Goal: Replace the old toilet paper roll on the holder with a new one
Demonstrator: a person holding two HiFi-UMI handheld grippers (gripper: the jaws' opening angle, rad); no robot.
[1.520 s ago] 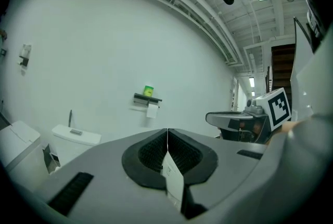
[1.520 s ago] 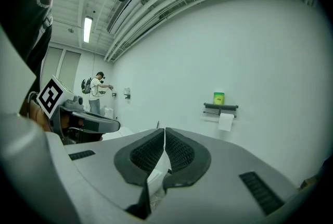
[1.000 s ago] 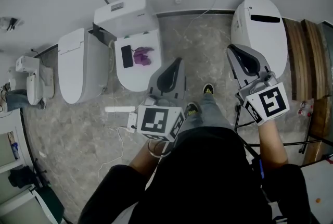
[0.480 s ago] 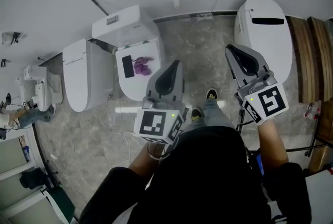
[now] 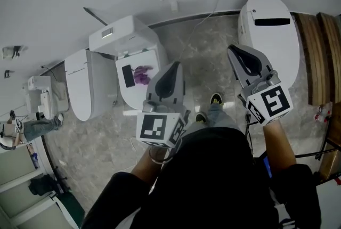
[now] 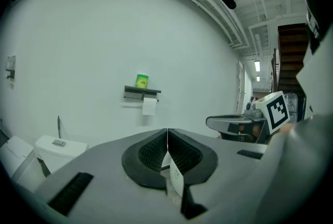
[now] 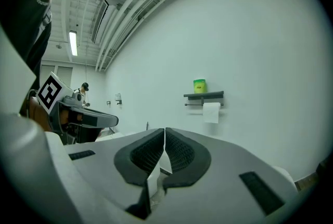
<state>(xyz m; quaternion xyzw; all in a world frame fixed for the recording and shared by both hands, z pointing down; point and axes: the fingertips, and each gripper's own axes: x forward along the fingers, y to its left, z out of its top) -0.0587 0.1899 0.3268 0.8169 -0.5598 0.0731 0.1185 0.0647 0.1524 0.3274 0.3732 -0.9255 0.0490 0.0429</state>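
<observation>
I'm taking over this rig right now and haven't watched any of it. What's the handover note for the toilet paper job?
Left hand-held gripper: shut, nothing between its jaws.
Right hand-held gripper: shut, also empty.
The toilet paper roll hangs on the wall holder, under a shelf carrying a green container. Both grippers point toward it from well short of the wall.
Done: nothing visible; the roll is on the holder, untouched.
Left: approach, take the roll off, find a new one (none in view) and mount it.
</observation>
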